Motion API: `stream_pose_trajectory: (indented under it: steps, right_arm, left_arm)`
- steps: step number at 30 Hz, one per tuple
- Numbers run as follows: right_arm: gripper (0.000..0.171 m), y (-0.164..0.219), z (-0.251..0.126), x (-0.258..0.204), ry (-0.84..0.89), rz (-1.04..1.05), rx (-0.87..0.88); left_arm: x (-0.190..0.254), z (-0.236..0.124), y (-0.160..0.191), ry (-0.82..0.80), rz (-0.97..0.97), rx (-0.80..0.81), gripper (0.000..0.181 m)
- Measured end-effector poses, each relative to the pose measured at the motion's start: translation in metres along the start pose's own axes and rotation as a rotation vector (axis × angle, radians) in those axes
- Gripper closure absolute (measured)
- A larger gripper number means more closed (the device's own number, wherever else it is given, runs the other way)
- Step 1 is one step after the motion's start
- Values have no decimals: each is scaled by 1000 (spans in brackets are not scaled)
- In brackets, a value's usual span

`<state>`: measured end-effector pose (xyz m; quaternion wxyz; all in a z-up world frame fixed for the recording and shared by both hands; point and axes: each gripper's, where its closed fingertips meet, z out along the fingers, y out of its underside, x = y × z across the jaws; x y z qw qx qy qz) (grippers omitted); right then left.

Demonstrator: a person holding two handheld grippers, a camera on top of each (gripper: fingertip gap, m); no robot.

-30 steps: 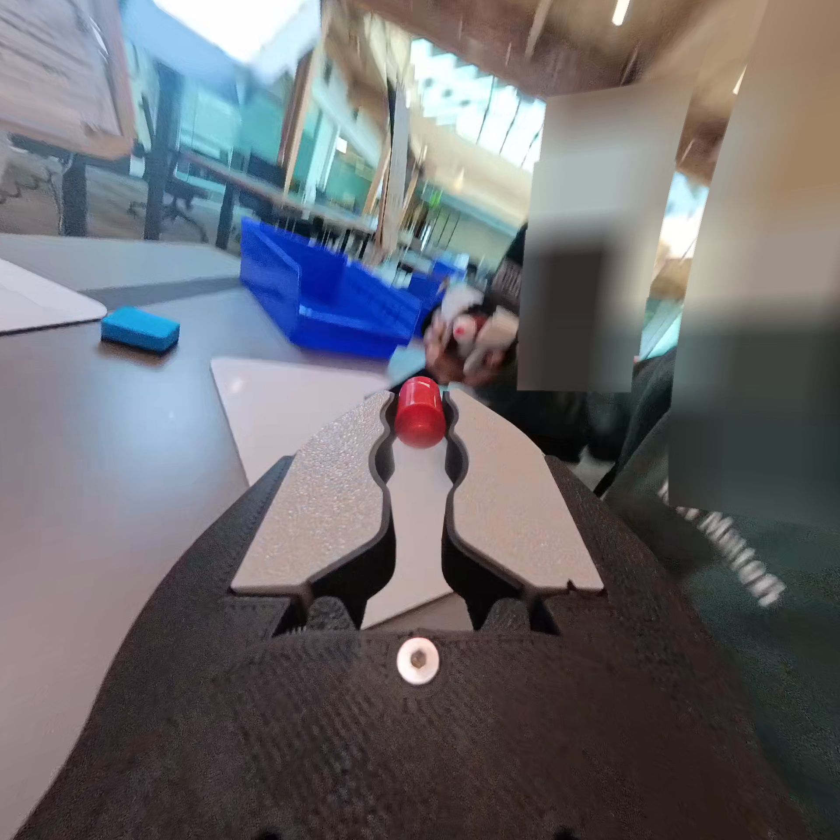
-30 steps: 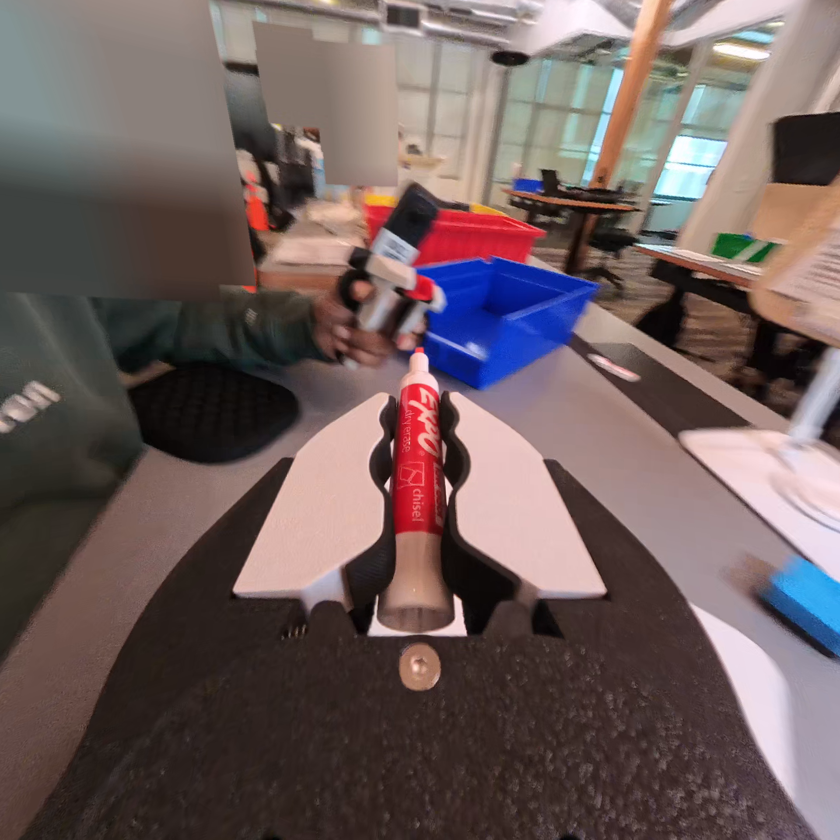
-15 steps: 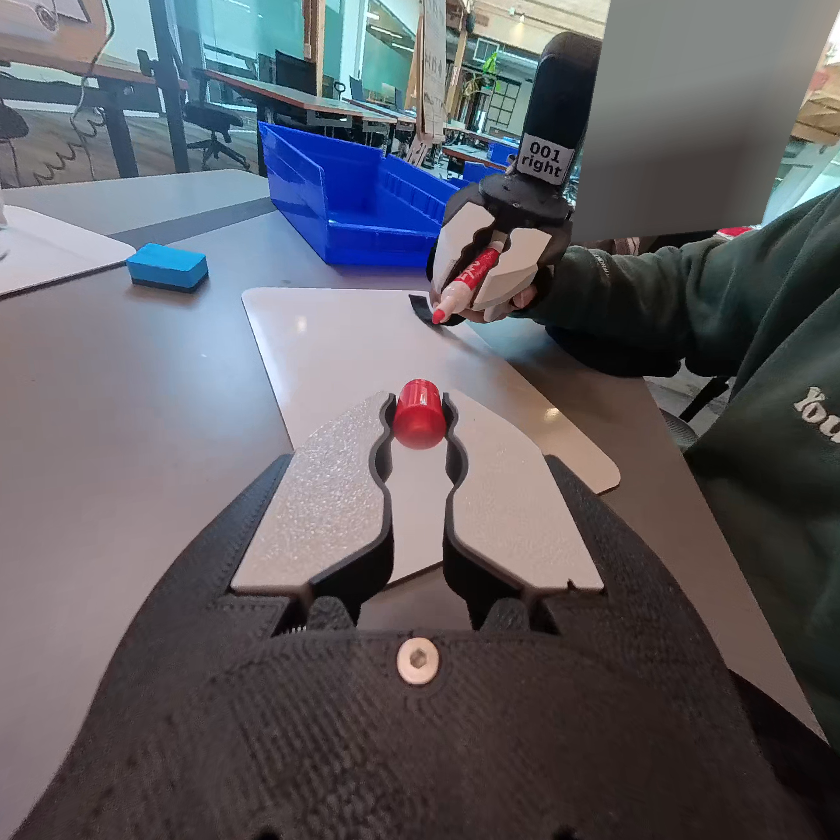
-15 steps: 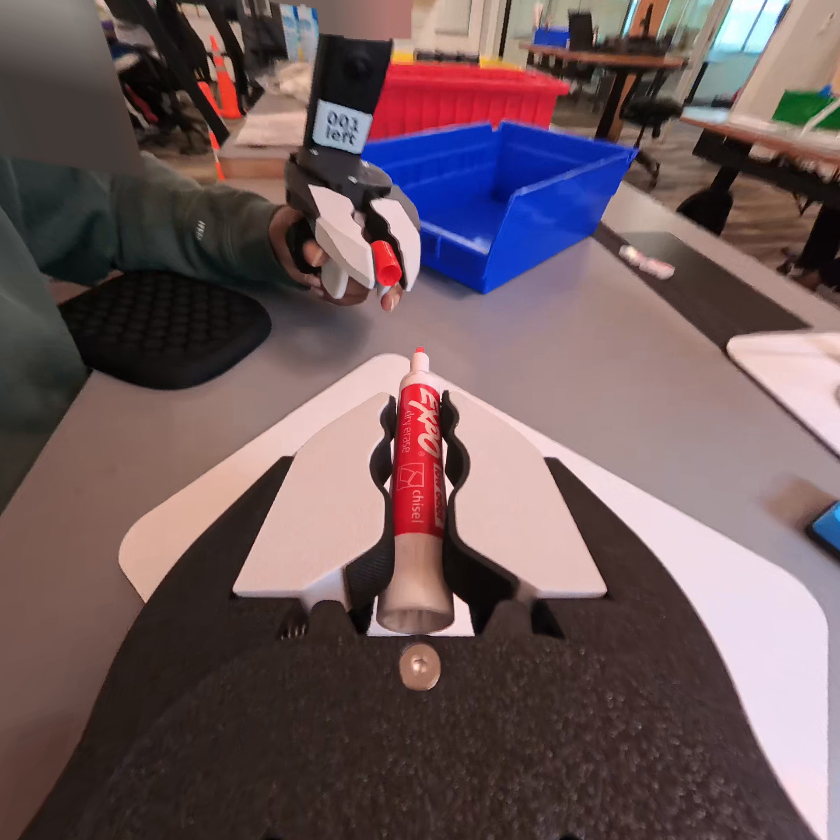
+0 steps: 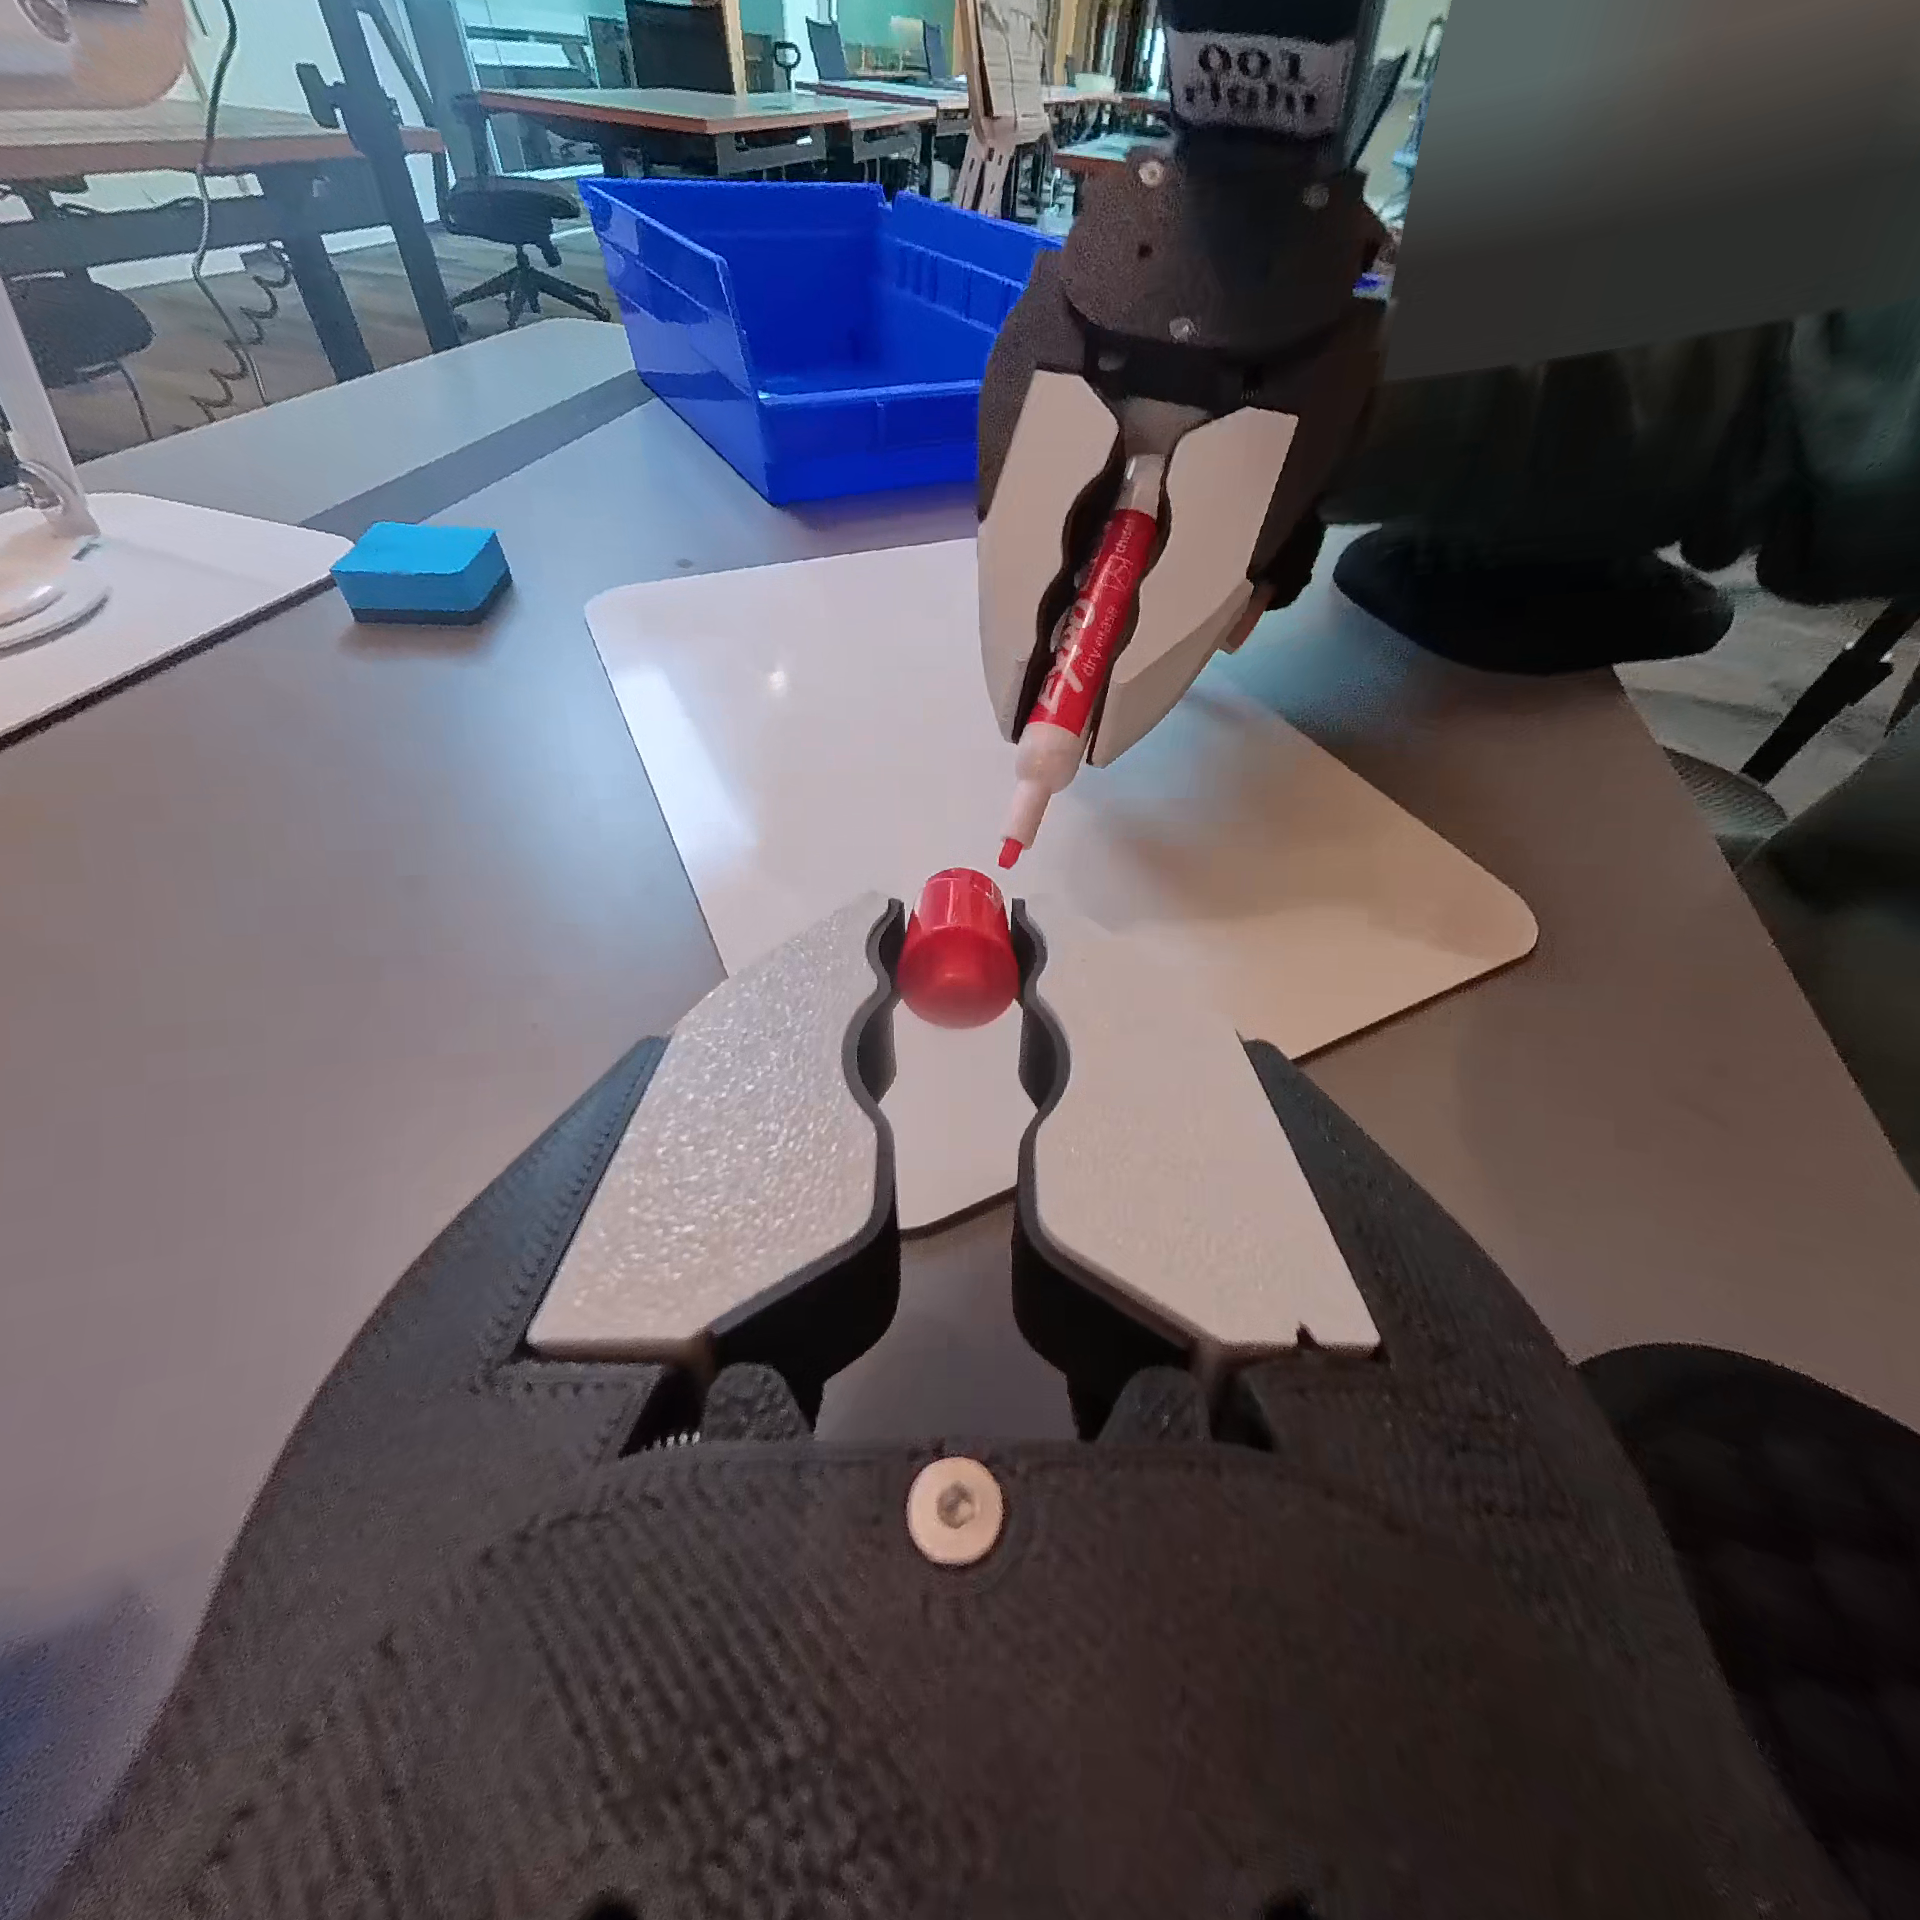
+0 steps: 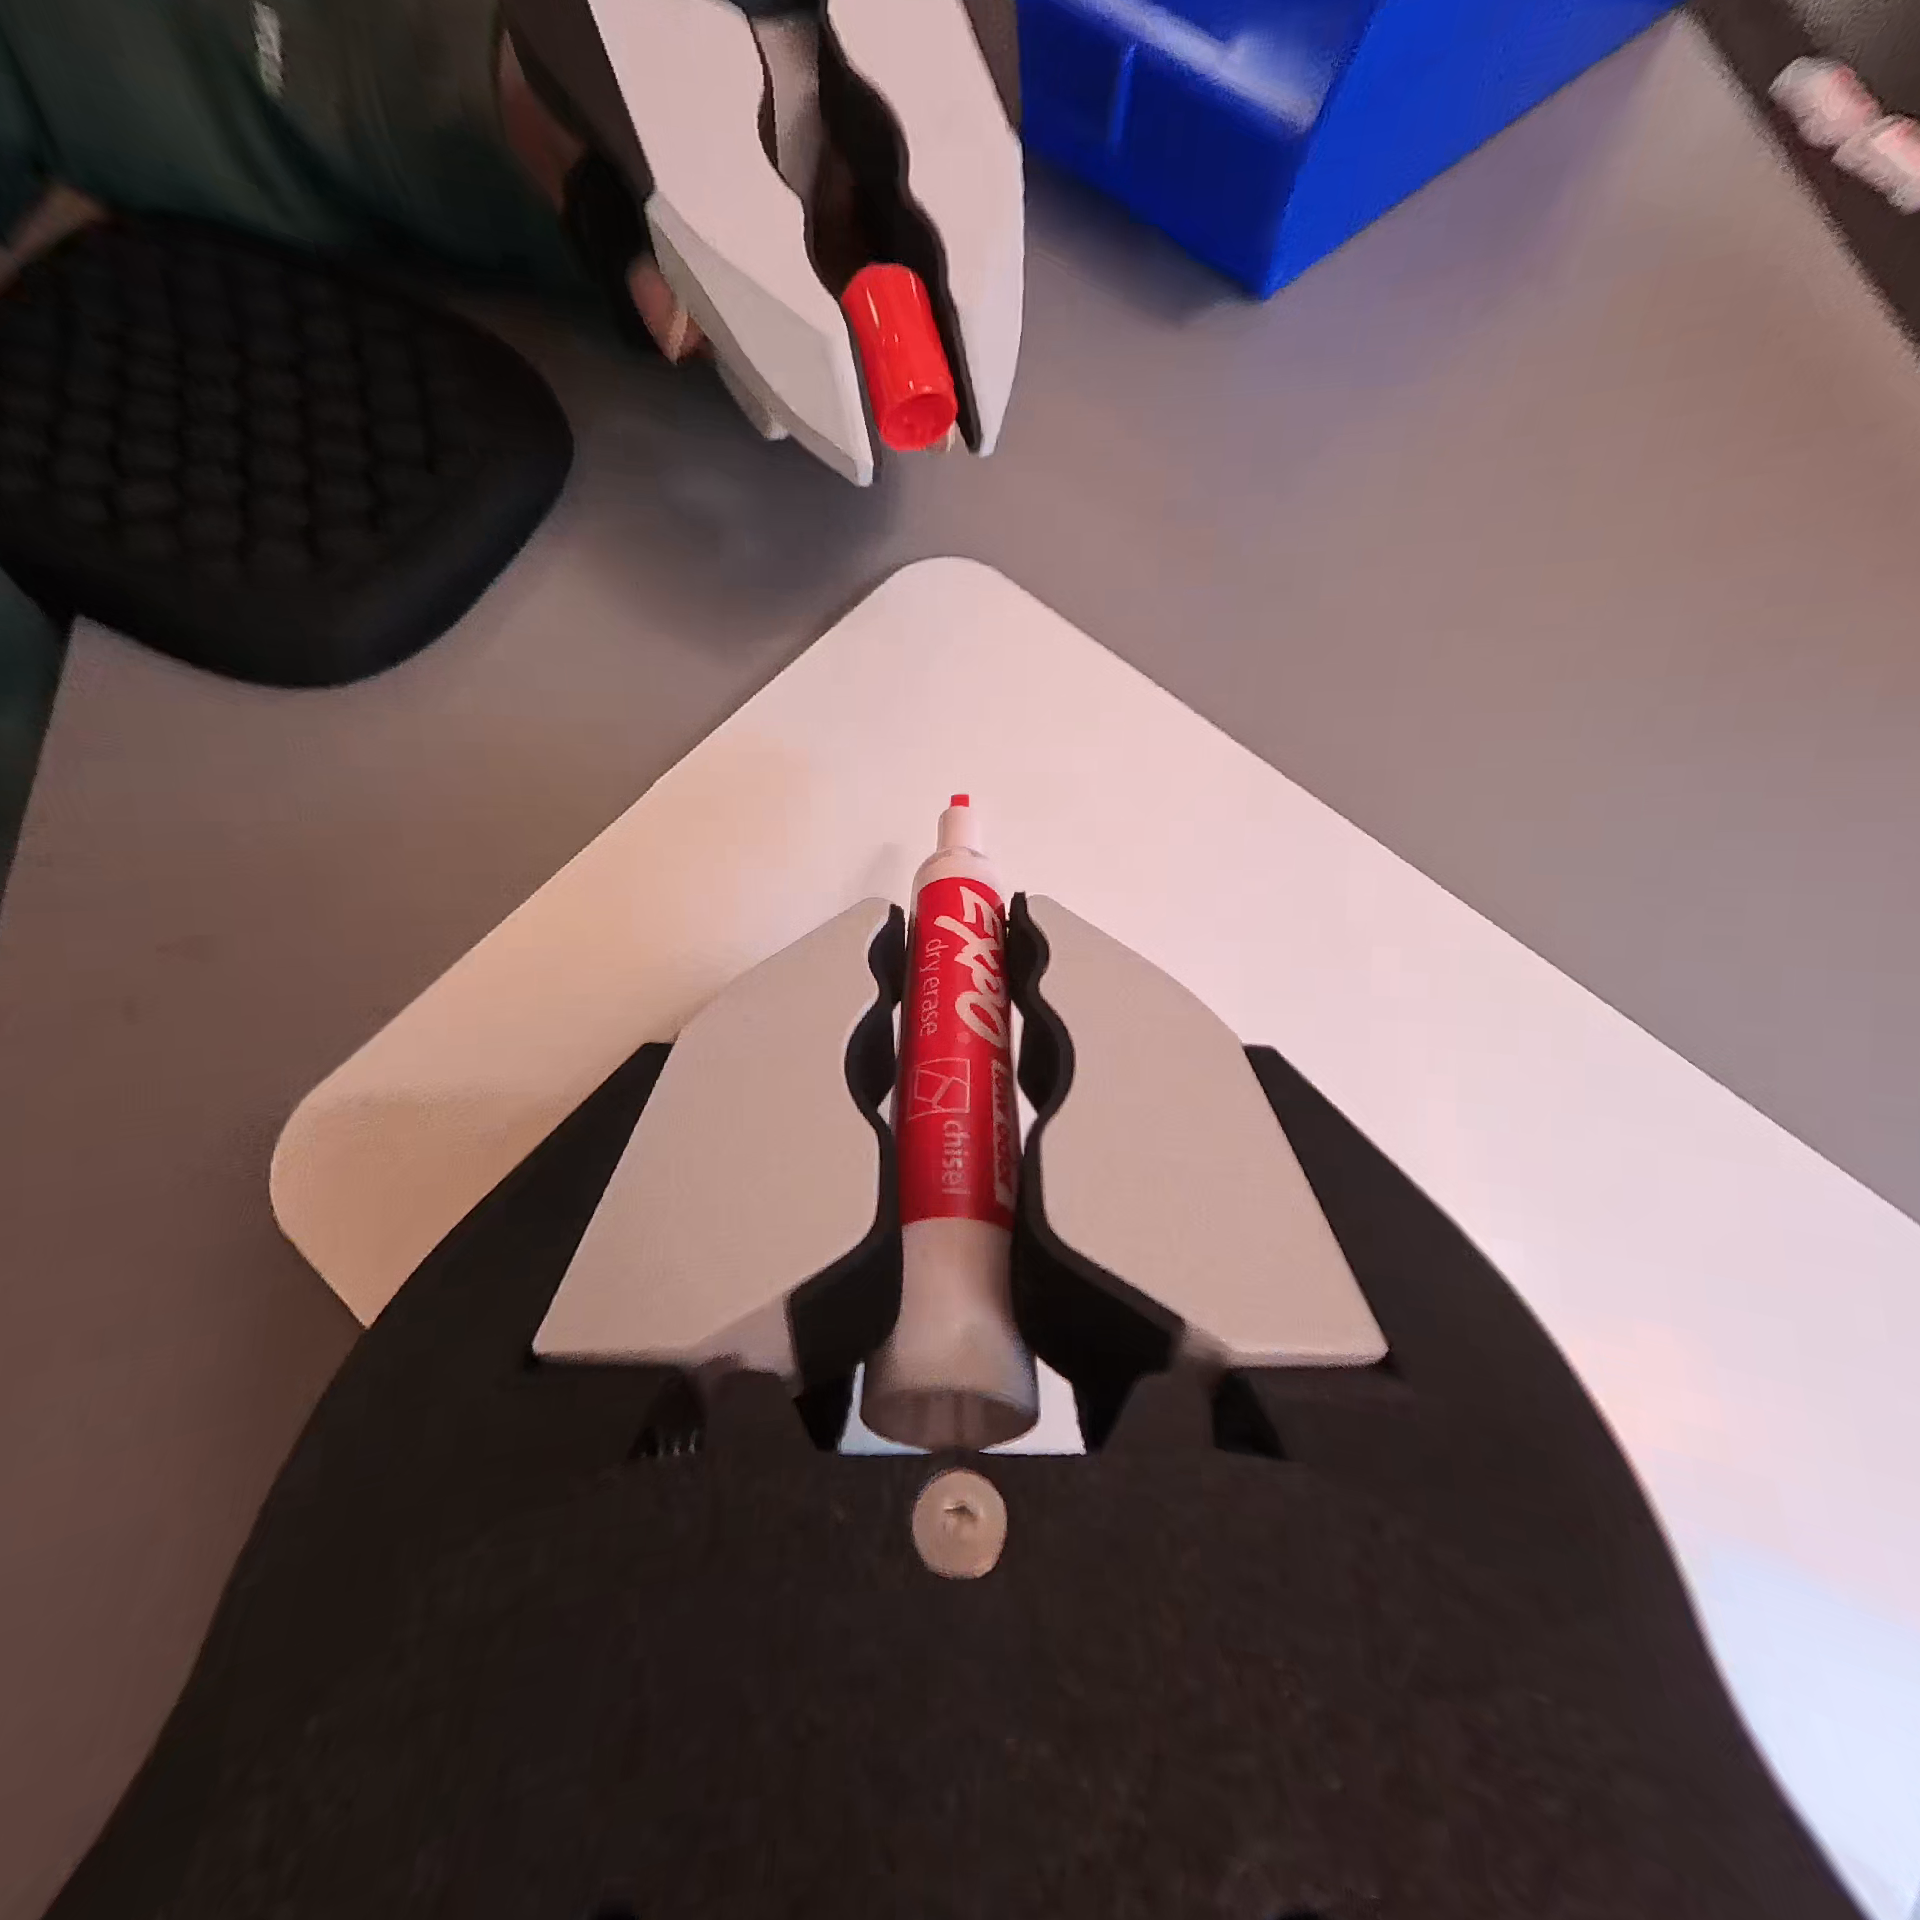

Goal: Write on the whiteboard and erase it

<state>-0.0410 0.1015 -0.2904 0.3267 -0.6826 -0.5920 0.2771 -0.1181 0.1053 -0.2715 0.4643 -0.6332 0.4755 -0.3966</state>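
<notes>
The left tongs (image 5: 956,935) are clenched on a short red plastic marker cap (image 5: 954,961), pinched between their pale grey fingers (image 5: 748,1132) close to the tips, the open mouth of the cap facing outward as the right wrist view shows it (image 6: 902,358). The right tongs (image 6: 956,920) are clenched along the barrel of a red-and-grey dry-erase marker (image 6: 956,1091), whose bare red chisel tip sticks out past the fingertips and points down toward a flat white whiteboard with rounded corners (image 5: 831,717); whether the tip touches the board cannot be told. In the left wrist view the right tongs (image 5: 1081,717) hang tilted above the board, the marker (image 5: 1091,623) slanting toward the cap with its tip just beside it but apart from it. The whiteboard lies flat on a grey surface (image 5: 312,883). A blue rectangular foam eraser (image 5: 421,571) rests on that surface, well apart from the board's left edge. Behind the board stands an open blue plastic bin (image 5: 790,343). A black mesh chair seat (image 6: 239,457) shows beside the surface's edge, near a dark green sleeve (image 6: 312,94).
</notes>
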Motion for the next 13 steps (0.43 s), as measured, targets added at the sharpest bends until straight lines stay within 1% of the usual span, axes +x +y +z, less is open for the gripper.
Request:
stream_pose_trajectory:
  steps: [7,10,13]
  right_arm:
    - [153,-4,20,-3,-91,-71,-290]
    - [153,-6,27,-2,-117,-100,-369]
    - [152,-11,32,0,-130,-112,-403]
  left_arm:
    - [5,0,3,-59,166,-54,162]
    - [4,0,6,-95,244,-83,162]
    - [3,-3,8,-112,290,-99,162]
